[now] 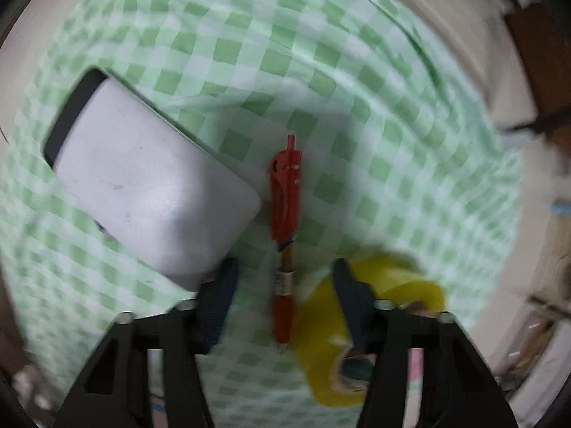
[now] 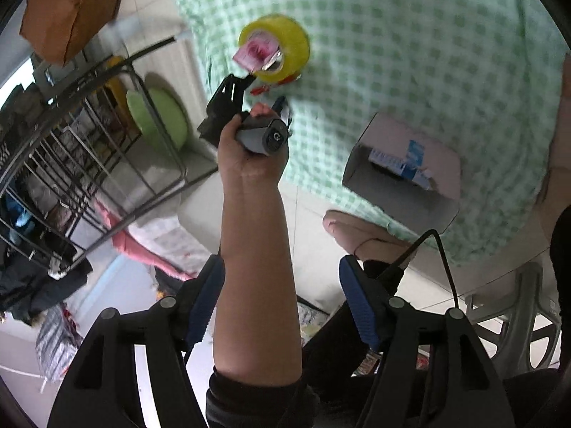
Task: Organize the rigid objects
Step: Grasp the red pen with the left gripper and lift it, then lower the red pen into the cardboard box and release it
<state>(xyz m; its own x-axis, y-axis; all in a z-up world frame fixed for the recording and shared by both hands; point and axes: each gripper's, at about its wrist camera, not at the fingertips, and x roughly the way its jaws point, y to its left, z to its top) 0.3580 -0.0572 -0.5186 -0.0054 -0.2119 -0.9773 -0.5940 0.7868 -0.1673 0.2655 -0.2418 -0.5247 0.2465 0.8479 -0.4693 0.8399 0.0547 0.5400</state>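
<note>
Left tool [image 1: 283, 271] is released, fingers spread wide, nothing between the pads. It sits low over the counter [image 1: 249, 35], which carries a green-and-white checked cloth. Left view is motion-blurred.

Red pen [image 1: 285, 207] lies on the cloth, lined up with the gap between the left tool's fingers, its lower end between the fingertips but touching neither. Cap end points away from the tool.

White box [image 1: 142, 185] sits just left of the pen, tilted diagonally, with a dark band on its far end. Its near corner is right at the left finger [image 1: 217, 299]; can't tell if they touch.

Yellow tape roll [image 1: 332, 328] lies just right of the pen, partly behind the right finger [image 1: 353, 306]. Can't tell whether pen and roll touch.

Right tool [image 2: 282, 292] is also released, jaws wide apart and empty. It's held off the counter's near edge, above the floor, and the person's left forearm runs up between its fingers.

From the right wrist view: left hand [image 2: 249, 149] grips the left tool's handle near the counter's left edge, by the yellow tape roll [image 2: 282, 50]. Something pink shows in the roll's core. A bit of red shows just below the roll, too small to identify. An open cardboard box [image 2: 403, 178] sits near the counter's near edge, with a blue-and-white item inside. Wire rack [image 2: 89, 142] stands on the floor left of the counter.
</note>
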